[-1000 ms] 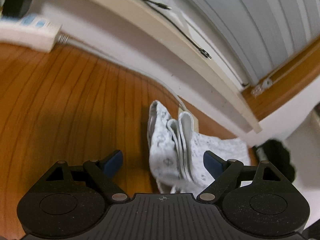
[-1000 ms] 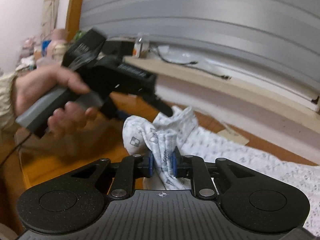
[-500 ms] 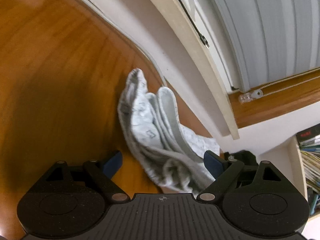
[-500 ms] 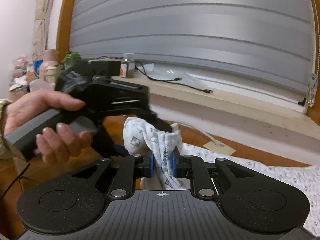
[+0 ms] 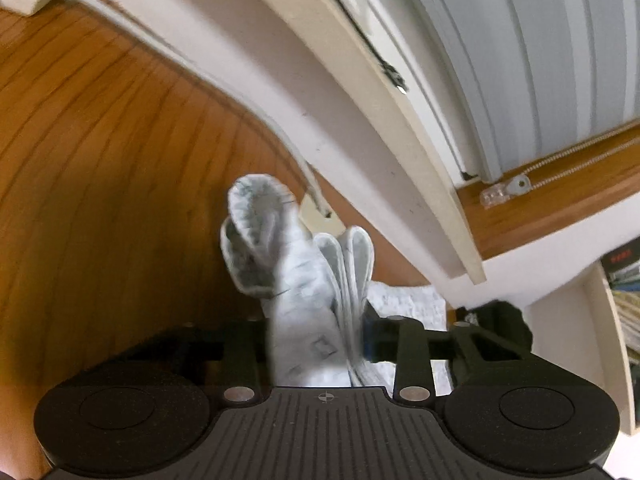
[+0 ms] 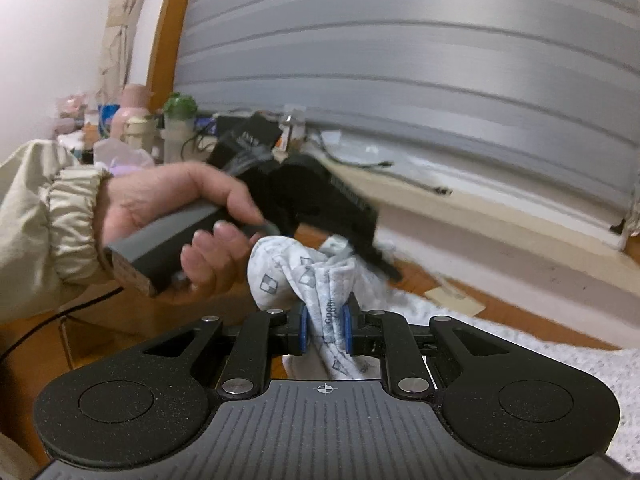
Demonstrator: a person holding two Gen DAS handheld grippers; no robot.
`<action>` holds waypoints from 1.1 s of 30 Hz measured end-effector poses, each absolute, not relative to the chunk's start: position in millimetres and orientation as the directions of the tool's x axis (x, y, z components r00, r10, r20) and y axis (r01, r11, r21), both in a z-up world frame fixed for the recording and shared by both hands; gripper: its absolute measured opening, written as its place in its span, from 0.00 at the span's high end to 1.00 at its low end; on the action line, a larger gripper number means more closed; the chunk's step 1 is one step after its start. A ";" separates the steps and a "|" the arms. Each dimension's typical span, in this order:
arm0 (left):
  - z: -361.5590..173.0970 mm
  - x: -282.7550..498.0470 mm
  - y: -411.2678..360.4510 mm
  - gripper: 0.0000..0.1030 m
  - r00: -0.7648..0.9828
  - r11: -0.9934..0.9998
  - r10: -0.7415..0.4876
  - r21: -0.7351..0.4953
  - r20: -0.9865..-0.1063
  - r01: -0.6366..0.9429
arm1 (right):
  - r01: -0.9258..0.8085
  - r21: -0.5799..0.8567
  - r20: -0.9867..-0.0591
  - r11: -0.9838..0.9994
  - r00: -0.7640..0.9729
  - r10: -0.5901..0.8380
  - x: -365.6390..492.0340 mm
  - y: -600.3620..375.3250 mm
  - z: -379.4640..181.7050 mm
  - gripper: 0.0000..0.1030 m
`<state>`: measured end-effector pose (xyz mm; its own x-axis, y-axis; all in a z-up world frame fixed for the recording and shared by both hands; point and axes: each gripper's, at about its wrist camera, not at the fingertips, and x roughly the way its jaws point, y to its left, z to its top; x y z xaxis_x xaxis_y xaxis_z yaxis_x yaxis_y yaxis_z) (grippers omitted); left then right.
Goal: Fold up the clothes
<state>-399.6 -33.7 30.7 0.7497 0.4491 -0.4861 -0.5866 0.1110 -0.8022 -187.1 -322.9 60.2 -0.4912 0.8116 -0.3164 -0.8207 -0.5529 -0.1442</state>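
Note:
A pale grey garment (image 5: pixel 304 292) with a small printed pattern stands bunched up between my two grippers. My left gripper (image 5: pixel 316 340) is shut on its gathered folds, and the cloth rises past the fingers above the wooden table (image 5: pixel 100 160). My right gripper (image 6: pixel 325 330) is shut on the same garment (image 6: pixel 320 284), its blue pads (image 6: pixel 303 330) pressing a printed fold. In the right wrist view the other gripper (image 6: pixel 320 208) sits just behind the bundle, held by a hand (image 6: pixel 180 208). The rest of the garment (image 6: pixel 540 360) trails to the right over the table.
A window sill (image 5: pixel 380 100) with a black cable (image 5: pixel 384 68) runs along the wall behind the table, below grey blinds (image 6: pixel 420 60). A white cable (image 5: pixel 192 72) lies along the table's back edge. Bottles and clutter (image 6: pixel 136 124) stand at the far left. A cream sleeve (image 6: pixel 44 212) covers the wrist.
My left gripper was open beside the bunched cloth and has now moved in and shut on it. My right gripper has kept its hold throughout.

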 end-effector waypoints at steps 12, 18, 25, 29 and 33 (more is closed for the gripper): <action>141.3 -240.4 -24.7 0.73 0.817 0.437 0.397 -0.697 -0.418 -0.569 | -0.922 -0.121 -0.150 -0.368 -0.349 0.925 -67.2 -336.6 117.5 0.84; 143.8 -93.2 -18.5 0.45 0.791 0.568 0.306 -0.566 -0.529 -0.598 | -0.981 -0.046 -0.202 -0.188 -0.175 0.964 31.5 -331.4 112.0 0.83; 130.2 -42.5 -35.5 0.21 0.766 0.683 0.332 -0.420 -0.551 -0.598 | -0.999 0.027 -0.363 0.020 0.009 0.932 96.7 -315.7 68.4 0.54; 123.3 -64.6 -37.6 0.20 0.745 0.677 0.362 -0.391 -0.561 -0.624 | -0.998 0.053 -0.378 0.026 0.004 0.926 97.8 -314.0 61.2 0.54; 111.9 -84.7 -27.9 0.20 0.694 0.659 0.398 -0.340 -0.599 -0.671 | -0.997 0.065 -0.400 -0.042 -0.064 0.914 75.0 -306.8 58.3 0.54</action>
